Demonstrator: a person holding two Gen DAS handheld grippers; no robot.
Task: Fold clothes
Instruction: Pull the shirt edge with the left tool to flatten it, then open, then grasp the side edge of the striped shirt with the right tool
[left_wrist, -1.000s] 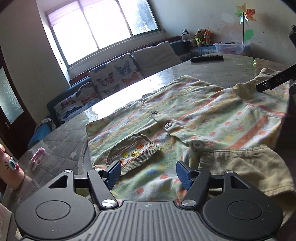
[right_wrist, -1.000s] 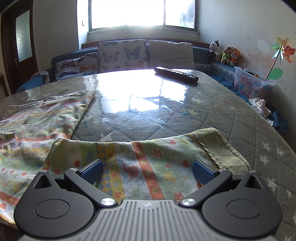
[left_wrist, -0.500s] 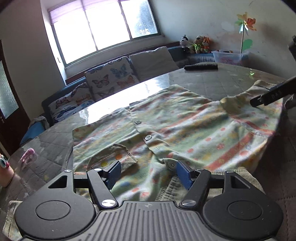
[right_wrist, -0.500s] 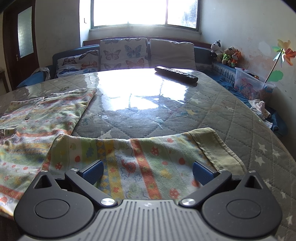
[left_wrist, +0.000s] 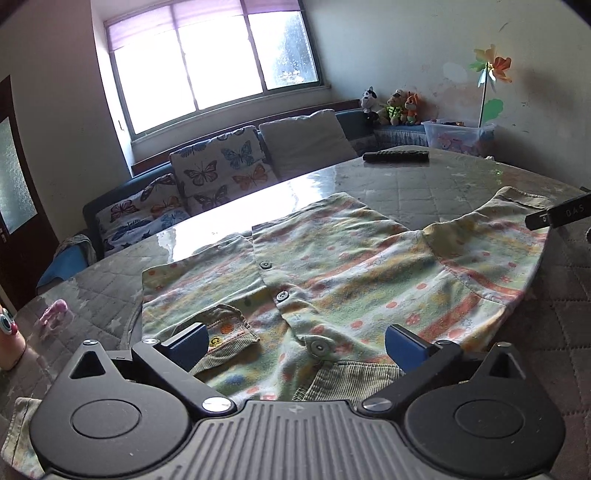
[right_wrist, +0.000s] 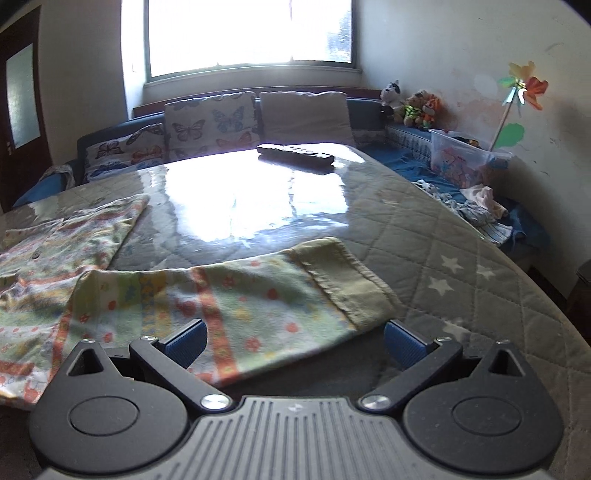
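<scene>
Shirt (left_wrist: 332, 266) lies spread, buttoned, on the table (right_wrist: 461, 258). Both grippers, left (left_wrist: 293, 341) and right (right_wrist: 293, 341), hover spread, pinching nothing. Right one risks catching only the sleeve (right_wrist: 258, 295) edge, so it slips.

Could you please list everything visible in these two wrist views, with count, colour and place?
Shirt: one, pale green with orange stripes and dots, spread on the table, buttons down the front.
Sleeve: one, same print with an olive cuff, lying ahead of the right gripper.
Table: one, grey quilted star cover under a glossy sheet.
Remote control: one, black, far side of the table.
Cushions: butterfly-print and one plain beige, on the blue sofa under the window.
Soft toys: three, on the bench in the corner.
Plastic box: one, clear, on the bench.
Pinwheel: one, multicoloured, by the wall.
Left gripper: black with blue pads, open over the shirt.
Right gripper: same, open over the sleeve.
</scene>
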